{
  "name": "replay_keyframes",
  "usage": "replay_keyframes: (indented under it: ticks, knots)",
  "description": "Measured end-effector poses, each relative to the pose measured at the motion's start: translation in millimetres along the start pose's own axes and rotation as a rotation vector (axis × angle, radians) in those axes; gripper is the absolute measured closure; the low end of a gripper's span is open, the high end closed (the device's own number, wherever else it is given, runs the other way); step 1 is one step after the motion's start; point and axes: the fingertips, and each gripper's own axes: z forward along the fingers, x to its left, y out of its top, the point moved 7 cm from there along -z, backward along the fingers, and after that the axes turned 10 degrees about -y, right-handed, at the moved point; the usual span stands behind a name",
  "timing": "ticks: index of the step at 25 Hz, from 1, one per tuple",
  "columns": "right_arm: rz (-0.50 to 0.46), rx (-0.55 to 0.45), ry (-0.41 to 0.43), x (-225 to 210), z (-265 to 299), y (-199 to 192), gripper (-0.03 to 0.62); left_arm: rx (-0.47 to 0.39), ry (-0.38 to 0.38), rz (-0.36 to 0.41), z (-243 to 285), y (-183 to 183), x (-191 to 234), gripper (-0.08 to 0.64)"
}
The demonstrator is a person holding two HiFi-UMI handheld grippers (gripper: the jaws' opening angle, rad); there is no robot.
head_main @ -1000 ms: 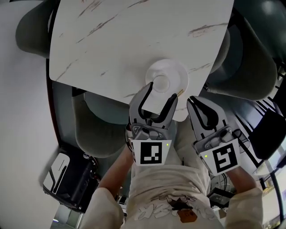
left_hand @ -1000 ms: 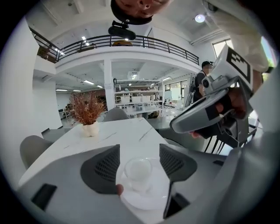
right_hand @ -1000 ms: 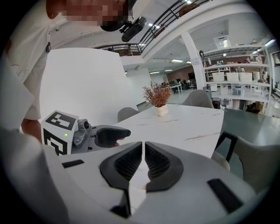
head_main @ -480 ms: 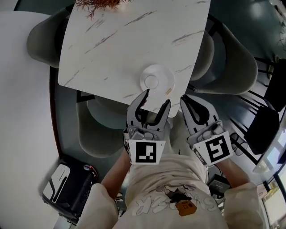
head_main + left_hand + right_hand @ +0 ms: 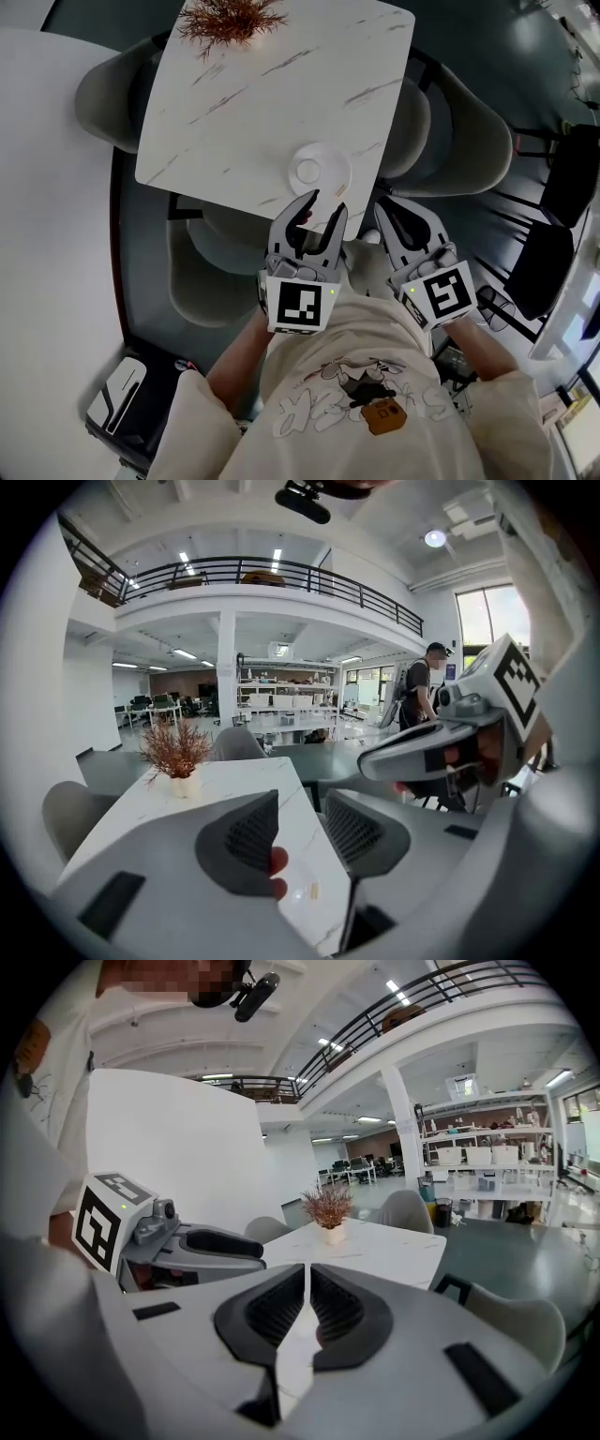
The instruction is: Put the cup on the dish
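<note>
The cup (image 5: 307, 172) is sitting on the dish (image 5: 336, 165) near the table's (image 5: 234, 112) front edge. The left gripper (image 5: 325, 206) is hovering just short of it, empty jaws closing. The right gripper (image 5: 387, 212) is pressing its jaws together on nothing

Head view: set high above the marble table (image 5: 272, 103), looking steeply down, far from the top. Left gripper view: set low by the table's near edge, facing level along it toward the potted plant (image 5: 178, 752) at the far end. Right gripper view: set just right of that, same facing. Shared by all three: table and plant.
</note>
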Motion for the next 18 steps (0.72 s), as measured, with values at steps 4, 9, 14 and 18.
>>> replay_keyframes:
  ticks: [4, 9, 14, 18]
  knots:
    - [-0.011, -0.034, -0.017, -2, -15, 10, 0.586, 0.038, -0.016, -0.013, -9, 3, -19, 0.431]
    - [-0.005, -0.095, -0.053, -9, -34, 25, 0.586, 0.026, -0.019, -0.02, -22, 17, -38, 0.463]
    - [0.002, -0.143, -0.083, -21, -49, 36, 0.586, -0.02, 0.033, -0.035, -42, 35, -44, 0.552]
    - [0.012, -0.167, -0.096, -25, -65, 38, 0.586, -0.049, 0.048, -0.062, -52, 45, -52, 0.557]
